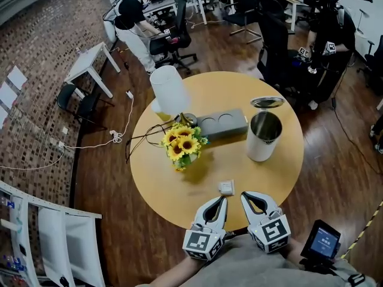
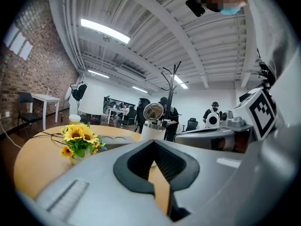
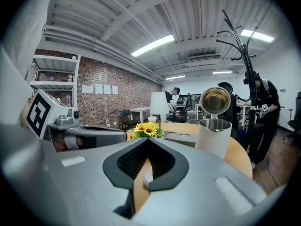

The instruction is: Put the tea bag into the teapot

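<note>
Brick wall and dark wooden floor surround a round yellow table (image 1: 170,197), with people at desks and office chairs further back in the room. Both tools sit side by side at the near edge of the table, pointing across it. The left hand-held gripper (image 1: 223,200) is clenched, its dark pads meeting at the tip with nothing between them. The right hand-held gripper (image 1: 245,195) is clenched in the same way and is also empty.

The tea bag (image 1: 226,188), a small pale square, lies flat on the table just ahead of the left hand-held gripper's tip and just beside the right one's, touching neither. The teapot (image 1: 264,135), a white upright pot, stands well ahead of the right hand-held gripper, with its round lid (image 1: 267,102) tipped open. Ahead of the left hand-held gripper and off to its left is a bunch of sunflowers (image 1: 181,143). Beyond them lie a grey block (image 1: 221,123) with two round recesses and a lamp (image 1: 169,89) with a white shade.
</note>
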The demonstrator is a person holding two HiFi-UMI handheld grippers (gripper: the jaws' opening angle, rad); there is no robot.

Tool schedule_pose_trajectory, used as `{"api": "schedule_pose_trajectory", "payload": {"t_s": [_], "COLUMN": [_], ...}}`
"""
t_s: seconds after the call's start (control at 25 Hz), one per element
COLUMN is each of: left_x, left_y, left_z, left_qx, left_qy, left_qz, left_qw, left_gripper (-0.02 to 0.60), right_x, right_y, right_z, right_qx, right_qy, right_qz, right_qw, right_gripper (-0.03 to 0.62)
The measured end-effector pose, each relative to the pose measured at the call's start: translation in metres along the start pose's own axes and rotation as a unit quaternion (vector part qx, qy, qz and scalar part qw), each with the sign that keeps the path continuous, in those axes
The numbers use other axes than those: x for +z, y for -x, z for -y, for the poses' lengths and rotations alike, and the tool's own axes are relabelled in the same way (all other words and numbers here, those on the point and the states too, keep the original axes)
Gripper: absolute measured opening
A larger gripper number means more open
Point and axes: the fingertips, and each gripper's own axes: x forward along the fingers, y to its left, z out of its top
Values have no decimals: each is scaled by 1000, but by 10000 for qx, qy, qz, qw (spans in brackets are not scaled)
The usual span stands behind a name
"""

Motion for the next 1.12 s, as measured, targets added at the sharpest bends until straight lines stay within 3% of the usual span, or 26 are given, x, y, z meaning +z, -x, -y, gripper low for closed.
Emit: {"api": "schedule_pose_trajectory", "payload": {"t_s": [0.48, 1.12], "left_x": [-4, -99], "left_y": [-21, -43], "left_z": [-16, -39], "left_qx": [330, 519], "left_qy": [83, 496], "left_qz": [-153, -1240], "left_qw": [9993, 9897], "left_gripper": [3, 3], "right_x": [0, -88], "right_y": [-23, -61], "right_z": [20, 27], "right_qx": [220, 489], "right_qy": [-91, -449], "right_qz": [-62, -1159], "right_qw": [9997, 9910], "right_gripper": [9, 9]}}
